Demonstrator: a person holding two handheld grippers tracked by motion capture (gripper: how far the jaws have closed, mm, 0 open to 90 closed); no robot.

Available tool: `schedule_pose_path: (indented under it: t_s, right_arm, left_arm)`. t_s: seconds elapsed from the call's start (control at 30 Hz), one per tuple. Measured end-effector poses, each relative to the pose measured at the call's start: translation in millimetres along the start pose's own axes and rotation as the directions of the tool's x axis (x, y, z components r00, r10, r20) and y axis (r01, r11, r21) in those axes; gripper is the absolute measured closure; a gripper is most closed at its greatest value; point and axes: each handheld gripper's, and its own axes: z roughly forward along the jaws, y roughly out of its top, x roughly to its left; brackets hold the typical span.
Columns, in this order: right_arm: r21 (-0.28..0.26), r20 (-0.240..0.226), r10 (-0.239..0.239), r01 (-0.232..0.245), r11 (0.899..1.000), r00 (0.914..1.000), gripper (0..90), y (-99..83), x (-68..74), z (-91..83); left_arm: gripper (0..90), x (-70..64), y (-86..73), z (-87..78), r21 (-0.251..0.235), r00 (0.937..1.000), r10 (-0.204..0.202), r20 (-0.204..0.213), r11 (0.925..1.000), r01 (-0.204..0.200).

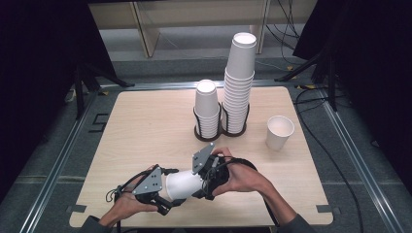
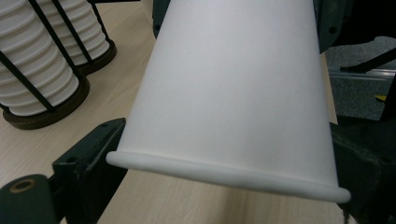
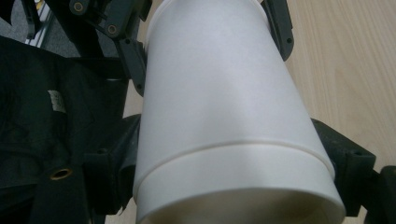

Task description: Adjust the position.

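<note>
A white paper cup [image 1: 182, 185] is held on its side just above the near edge of the bench [image 1: 145, 131], spanning the gap between the two grippers. Its long axis runs roughly from 8 o'clock to 2 o'clock in the high view.

Left gripper [image 1: 163, 198]: fingers closed against the cup's walls at the 8 o'clock end. In the left gripper view a rolled rim [image 2: 224, 175] sits between the two black fingers [image 2: 88, 158].

Right gripper [image 1: 204, 182]: fingers likewise closed on the cup at its 2 o'clock end. The right gripper view shows a step line around the body [image 3: 233, 147], which suggests two nested cups rather than one; this cannot be confirmed.

Judgement: with both grips opposed along the one axis, any separation would have to run along that line, neither hand being nearer.

Elsewhere, at 12 o'clock, stand two caged cup stacks, short [image 1: 207, 109] and tall [image 1: 239, 82]; a single upright cup [image 1: 280, 132] stands at 2 o'clock, well apart.
</note>
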Motion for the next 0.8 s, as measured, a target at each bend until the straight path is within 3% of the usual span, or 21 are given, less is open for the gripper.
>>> schedule_pose_path:
  t_s: [0.13, 0.17, 0.3, 0.33, 0.4, 0.5, 0.53, 0.63, 0.67, 0.7, 0.73, 0.77, 0.8]
  right_arm:
    - [-0.02, 0.001, 0.005, -0.005, 1.0, 1.0, 20.9, -1.5, -2.6, -2.0]
    - [-0.034, -0.001, -0.001, 0.001, 0.999, 1.0, 20.9, -2.4, -4.1, -2.6]
    - [-0.059, -0.011, 0.022, -0.023, 0.998, 0.9997, 21.0, -5.4, -5.2, -7.0]
    - [-0.062, -0.009, 0.049, -0.049, 0.997, 0.9988, 21.0, -6.7, -4.8, -9.0]
    - [-0.098, -0.021, 0.032, -0.034, 0.995, 0.9992, 21.0, -8.5, -8.1, -11.1]
    - [-0.153, -0.045, 0.063, -0.069, 0.986, 0.997, 21.0, -12.7, -10.0, -19.4]
    - [-0.164, -0.044, 0.067, -0.073, 0.984, 0.9968, 21.0, -14.0, -10.9, -21.5]
    - [-0.18, -0.03, 0.072, -0.076, 0.981, 0.997, 21.0, -17.2, -13.8, -25.9]
    - [-0.192, -0.026, 0.08, -0.084, 0.978, 0.9965, 21.0, -19.0, -15.2, -28.1]
    - [-0.218, -0.033, 0.113, -0.118, 0.969, 0.993, 21.1, -23.1, -17.2, -33.3]
    - [-0.218, -0.033, 0.113, -0.118, 0.969, 0.993, 21.1, -23.1, -17.2, -33.3]
    - [-0.244, -0.032, 0.106, -0.11, 0.963, 0.9939, 21.1, -24.7, -19.7, -34.8]
    - [-0.272, -0.032, 0.115, -0.12, 0.955, 0.9928, 21.0, -27.8, -22.3, -37.7]
  left_arm:
    - [5.6, 1.0, -0.9, -0.6, -0.022, 0.9999, -0.008, -0.008, 0.9997, 0.008]
    - [4.9, 0.7, -1.8, -0.5, -0.064, 0.9993, -0.035, -0.009, 0.9974, 0.034]
    - [4.7, 2.7, -2.2, -2.0, -0.113, 0.9989, -0.046, -0.005, 0.9925, 0.045]
    - [4.6, 3.1, -1.2, -3.5, -0.116, 0.9985, -0.054, -0.009, 0.9919, 0.053]
    - [4.4, 3.4, -0.2, -5.1, -0.147, 0.9971, -0.075, -0.007, 0.9864, 0.073]
    - [4.6, 5.1, 0.7, -8.6, -0.192, 0.9943, -0.106, -0.005, 0.9758, 0.103]
    - [5.0, 6.0, 0.6, -8.7, -0.223, 0.9936, -0.113, -0.003, 0.9687, 0.11]
    - [8.9, 7.6, 0.6, -13.2, -0.26, 0.9899, -0.141, -0.013, 0.9564, 0.133]
    - [11.4, 7.8, 0.8, -15.2, -0.266, 0.9883, -0.151, -0.017, 0.9535, 0.142]
    - [14.6, 7.9, 0.8, -14.7, -0.284, 0.987, -0.16, -0.013, 0.9469, 0.15]
    - [14.6, 7.9, 0.9, -14.3, -0.3, 0.9855, -0.168, -0.019, 0.9411, 0.155]
    - [14.2, 8.2, 1.2, -16.3, -0.285, 0.9852, -0.168, -0.035, 0.9466, 0.151]
    - [14.4, 8.7, 1.2, -16.5, -0.291, 0.9839, -0.175, -0.036, 0.9439, 0.157]
